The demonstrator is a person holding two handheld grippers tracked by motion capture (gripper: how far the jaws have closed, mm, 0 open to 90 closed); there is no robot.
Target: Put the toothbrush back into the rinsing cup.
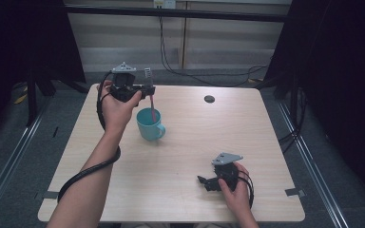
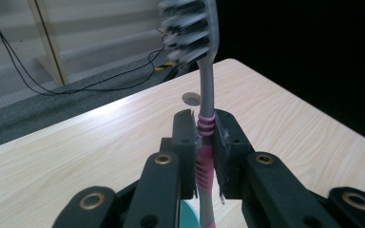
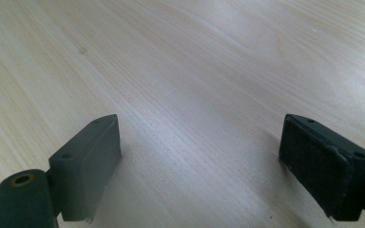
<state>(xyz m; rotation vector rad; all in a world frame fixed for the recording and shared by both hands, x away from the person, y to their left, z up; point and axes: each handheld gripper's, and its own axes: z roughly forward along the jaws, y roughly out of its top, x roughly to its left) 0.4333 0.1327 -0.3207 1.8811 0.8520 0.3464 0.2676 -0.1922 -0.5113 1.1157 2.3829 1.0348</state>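
Note:
My left gripper [image 1: 146, 90] is shut on a pink and grey toothbrush [image 2: 206, 118], held upright with its bristle head [image 2: 185, 28] up. Its pink lower end [image 1: 152, 105] hangs over a teal mug [image 1: 149, 124] standing left of the table's middle; whether the tip reaches inside the mug I cannot tell. The pads [image 2: 186, 137] press on the ribbed pink part of the handle. My right gripper [image 1: 201, 181] rests low at the table's front right, pointing left, jaws wide apart over bare wood with nothing between the pads [image 3: 91, 156].
The light wooden table [image 1: 190, 156] has a round dark cable hole [image 1: 209, 99] near its far edge. Black cables trail across the grey floor behind it. Dark curtains stand at both sides.

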